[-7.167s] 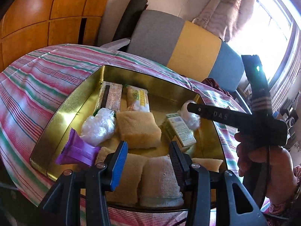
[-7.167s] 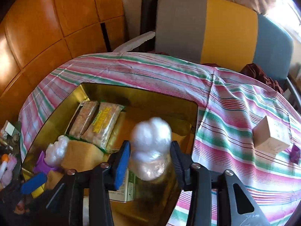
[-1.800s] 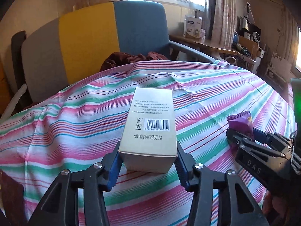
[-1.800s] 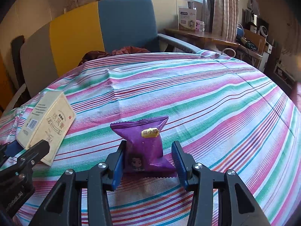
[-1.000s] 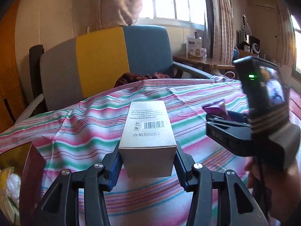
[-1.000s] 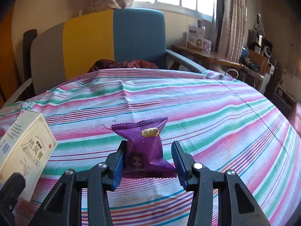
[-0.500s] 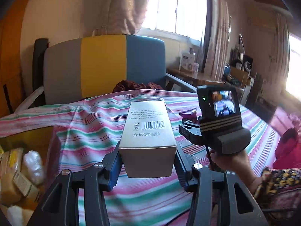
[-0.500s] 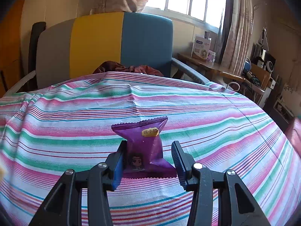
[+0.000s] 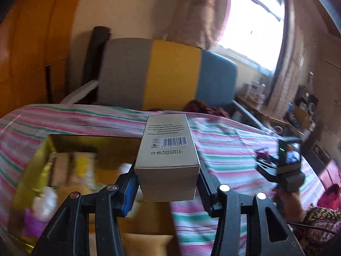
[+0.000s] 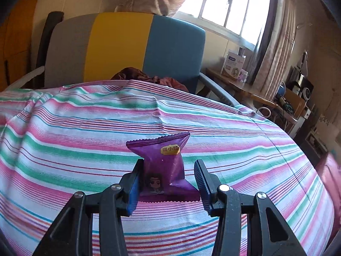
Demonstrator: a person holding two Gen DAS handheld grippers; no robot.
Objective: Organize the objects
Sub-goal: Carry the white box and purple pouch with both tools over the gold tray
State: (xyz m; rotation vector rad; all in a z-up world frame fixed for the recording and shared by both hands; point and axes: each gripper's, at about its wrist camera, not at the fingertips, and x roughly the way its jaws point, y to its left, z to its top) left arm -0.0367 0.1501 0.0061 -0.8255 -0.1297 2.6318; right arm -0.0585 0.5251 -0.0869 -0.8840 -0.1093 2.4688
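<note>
Our left gripper (image 9: 167, 180) clamps one tan carton (image 9: 168, 149), its top face printed with a barcode and "合格 20250315". Below and left of those fingers sits the gold tin (image 9: 32, 166), its blurred contents uncountable. Our right gripper (image 10: 168, 180) pinches one purple snack packet (image 10: 163, 162) bearing a small yellow label and a cartoon figure, above the striped tablecloth (image 10: 234, 132).

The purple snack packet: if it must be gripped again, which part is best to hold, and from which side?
Hold the purple snack packet across its narrowed middle, coming level from its bottom end, as the right tongs do now. The crimped top flares wide and thin, so it would likely fold or slip.
</note>
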